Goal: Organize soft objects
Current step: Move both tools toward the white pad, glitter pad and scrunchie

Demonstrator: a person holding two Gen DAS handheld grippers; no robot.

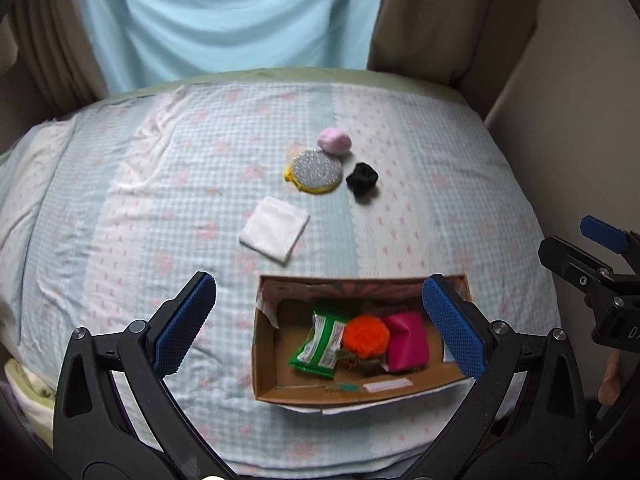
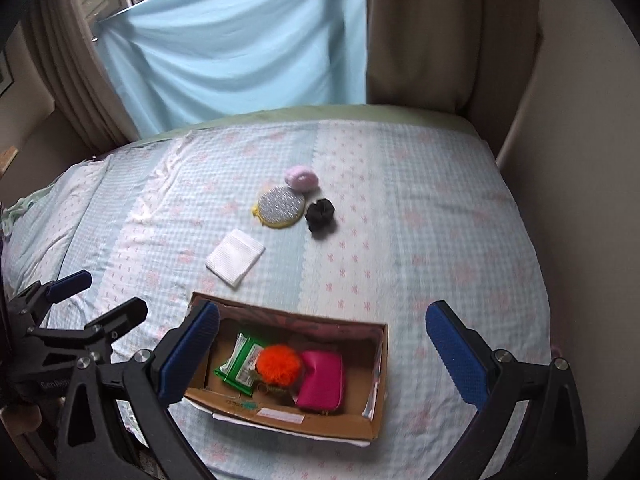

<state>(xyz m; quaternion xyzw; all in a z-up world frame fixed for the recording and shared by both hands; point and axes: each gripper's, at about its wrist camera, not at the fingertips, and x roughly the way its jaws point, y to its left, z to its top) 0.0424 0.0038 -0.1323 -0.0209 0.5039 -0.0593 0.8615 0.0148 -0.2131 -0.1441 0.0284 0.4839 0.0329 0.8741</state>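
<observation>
From the left wrist view, the left tool [image 1: 318, 316] hangs spread wide and empty over the near edge of the bed [image 1: 120, 200], its blue pads framing the open brown cardboard box [image 1: 266, 364]. The box already holds a green foil snack packet [image 1: 320, 344], a fluffy orange pompom [image 1: 366, 336] and a magenta fabric pouch [image 1: 406, 340]. Still loose on the checked bedsheet beyond it lie a folded white cloth square [image 1: 275, 228], a round silver-faced scrubber with a yellow rim [image 1: 316, 172], a pale pink soft ball [image 1: 334, 141] and a black fabric scrunchie [image 1: 362, 178]. The right tool [image 1: 576, 248] shows at the frame's right edge, apart from everything.

From the right wrist view, the right tool [image 2: 322, 352] is likewise spread and holds nothing, hovering over the box [image 2: 280, 426]. The left tool [image 2: 102, 296] sits at the left edge, its jaws parted. The white cloth [image 2: 235, 258] lies nearest the box; the scrubber [image 2: 280, 207], pink ball [image 2: 302, 178] and scrunchie [image 2: 321, 213] cluster close together farther back.

The risk, as I judge it, lies in that cluster: the ball touches the scrubber, so closing on one may nudge or drag the other. The flat cloth may bunch the sheet into the pinch. The soft mattress gives under pressure, and the box's far wall stands between the tools and the loose items.
</observation>
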